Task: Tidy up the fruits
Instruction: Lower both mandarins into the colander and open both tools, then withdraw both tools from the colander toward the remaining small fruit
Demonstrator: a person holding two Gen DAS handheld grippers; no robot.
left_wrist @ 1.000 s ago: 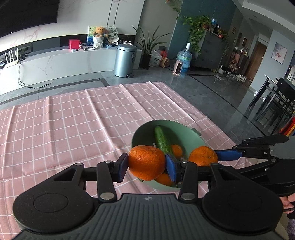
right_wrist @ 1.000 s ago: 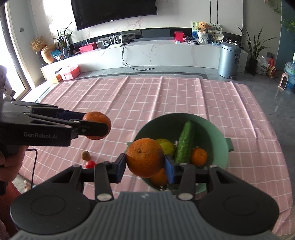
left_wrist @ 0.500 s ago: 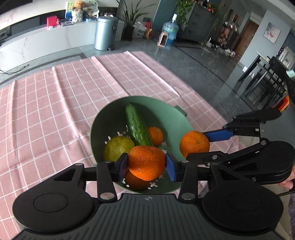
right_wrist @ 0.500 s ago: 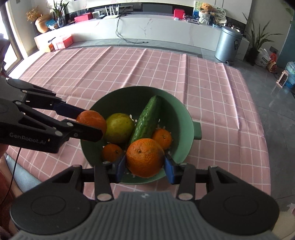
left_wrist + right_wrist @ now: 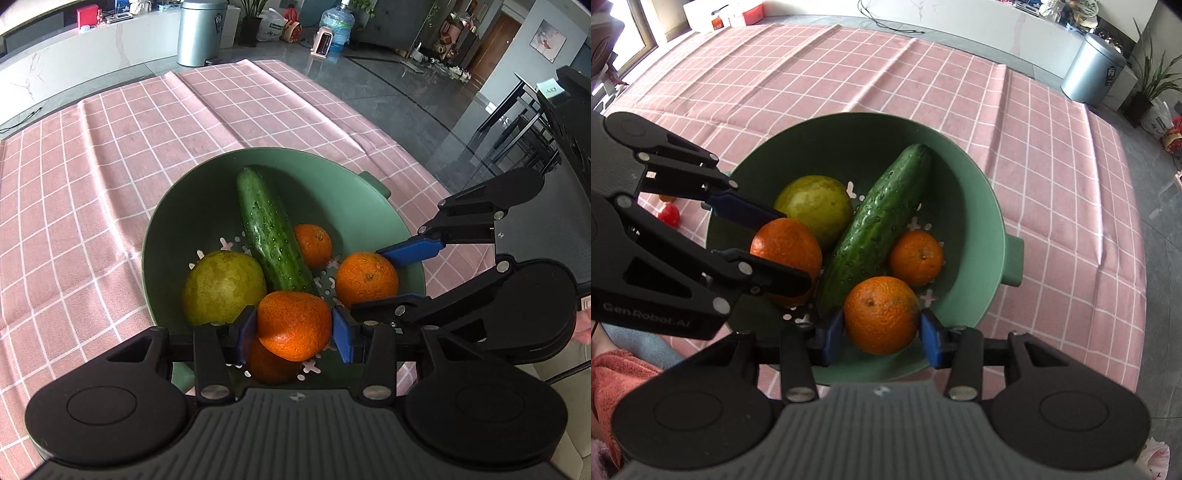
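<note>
A green colander bowl sits on the pink checked cloth. In it lie a cucumber, a green round fruit and a small orange. My left gripper is shut on an orange, low over the bowl's near side, with another orange beneath it. My right gripper is shut on a second orange beside the cucumber's end.
A small red fruit and another small piece lie on the cloth left of the bowl. The bowl's handle sticks out to the right. The pink cloth stretches beyond. A metal bin stands on the floor.
Both grippers have come down and tilted toward the bowl with their oranges. The oranges, earlier above and in front of the rim, now hang inside the bowl just over the other fruit.
</note>
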